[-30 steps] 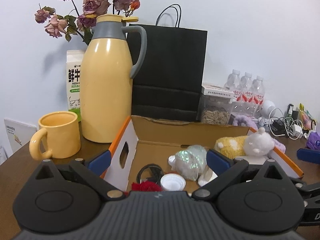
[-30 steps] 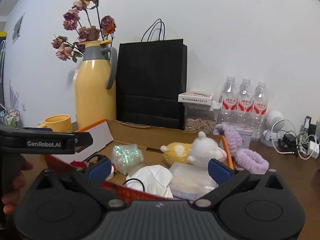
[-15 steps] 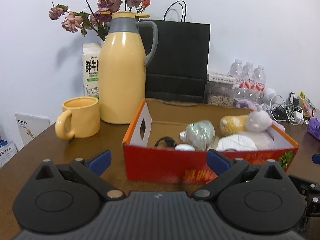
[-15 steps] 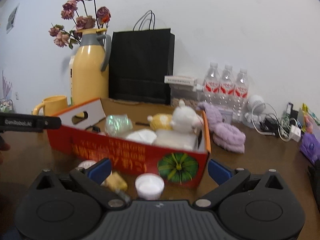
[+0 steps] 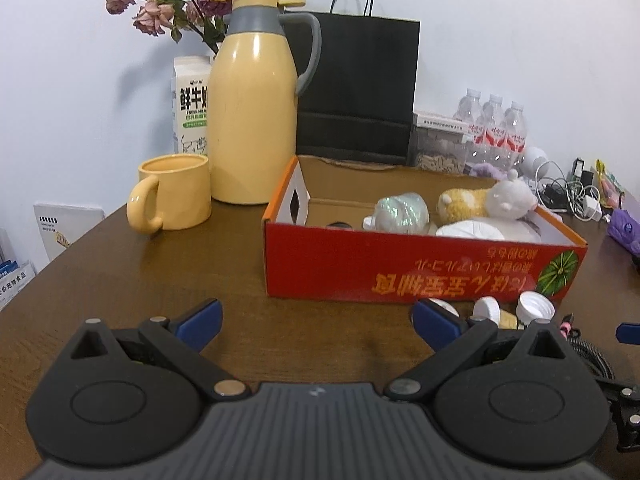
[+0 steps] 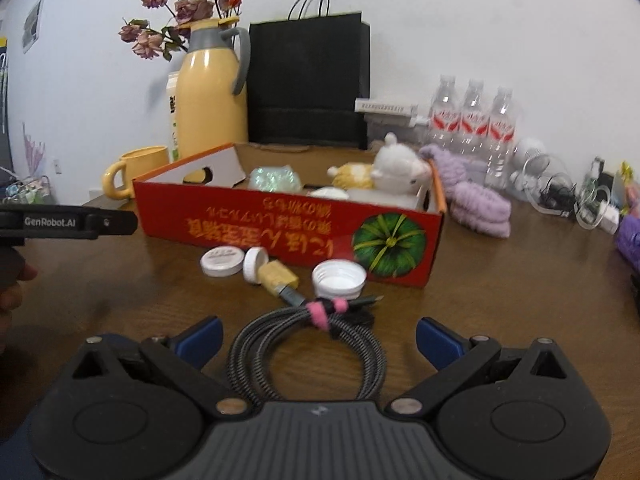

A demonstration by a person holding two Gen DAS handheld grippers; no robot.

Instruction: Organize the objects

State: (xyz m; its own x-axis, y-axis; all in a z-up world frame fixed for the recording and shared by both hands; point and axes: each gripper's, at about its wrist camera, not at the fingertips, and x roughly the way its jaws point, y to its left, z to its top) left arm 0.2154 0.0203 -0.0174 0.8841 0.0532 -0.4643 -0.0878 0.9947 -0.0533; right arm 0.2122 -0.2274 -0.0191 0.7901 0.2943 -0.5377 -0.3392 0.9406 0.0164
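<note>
Coiled grey braided cable [image 6: 308, 354], bound with a pink tie [image 6: 322, 312], lies on the brown wooden table [image 6: 500, 288] nearest the right gripper [image 6: 318, 336], between its two blue-padded fingers [image 6: 200, 336], which stand wide apart and hold nothing. The left gripper [image 5: 316, 322] is likewise spread wide and empty over bare tabletop; in the right wrist view it shows at the left edge as a black bar, with part of a hand [image 6: 12, 288] under it.

Just beyond the cable sit three small things: a flat white round jar [image 6: 222, 261], a white-capped yellow piece lying on its side [image 6: 268, 271], whose exact nature is hard to tell in the blur, and an upturned white ribbed bottle cap [image 6: 339, 278]. All rest on the table just in front of the red cardboard box [image 6: 280, 232], whose near wall bears upside-down yellow print and a green melon picture.

Inside the box lie a shimmery pale green bundle [image 5: 400, 213], a yellow-and-white plush toy [image 5: 486, 202] and a white crumpled cloth [image 5: 470, 229].

Left of the box stands a yellow ceramic mug [image 5: 172, 194]; behind it a tall yellow thermos jug with a grey collar [image 5: 254, 104], a white milk carton [image 5: 190, 104] and dried pink roses [image 5: 200, 0]. Farther right are a black paper bag [image 5: 360, 88], a lilac fuzzy headband [image 6: 472, 200], three clear water bottles [image 6: 474, 128] and tangled white chargers [image 5: 568, 196].
</note>
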